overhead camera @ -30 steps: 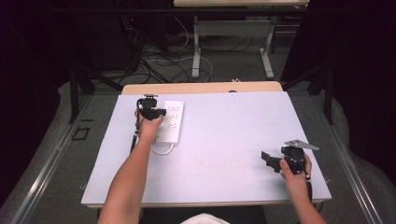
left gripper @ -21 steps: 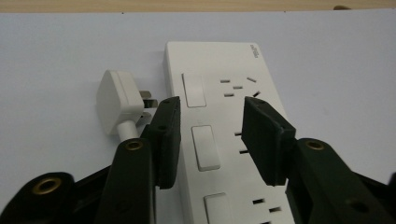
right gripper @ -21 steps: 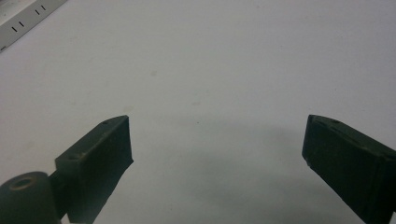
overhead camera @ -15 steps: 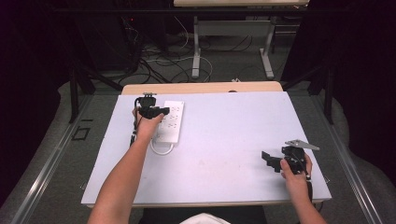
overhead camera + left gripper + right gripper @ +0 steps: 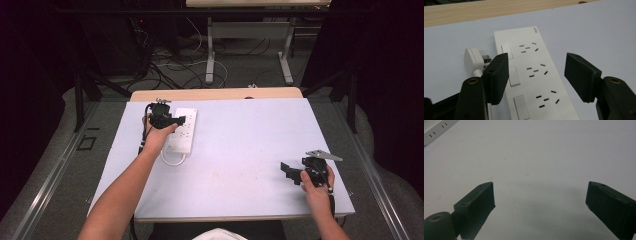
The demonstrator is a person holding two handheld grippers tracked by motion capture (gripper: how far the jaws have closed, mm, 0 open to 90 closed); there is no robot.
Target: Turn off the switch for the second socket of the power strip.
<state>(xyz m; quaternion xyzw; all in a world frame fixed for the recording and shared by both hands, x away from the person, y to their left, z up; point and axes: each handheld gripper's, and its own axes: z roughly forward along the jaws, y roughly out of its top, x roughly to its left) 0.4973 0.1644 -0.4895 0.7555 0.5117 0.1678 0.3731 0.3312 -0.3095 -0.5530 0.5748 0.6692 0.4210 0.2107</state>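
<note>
The left gripper [image 5: 534, 77] is held just above the white power strip [image 5: 534, 75], its jaws just opened and standing apart, nothing clamped between them. The strip is laid flat at the far left of the table [image 5: 240, 150], three sockets and three switches seen in the left gripper view. A white plug [image 5: 475, 60] is seen lying just beside the strip's left edge. Well apart, at the near right, the right gripper [image 5: 290, 171] is held with jaws wide apart over bare tabletop.
</note>
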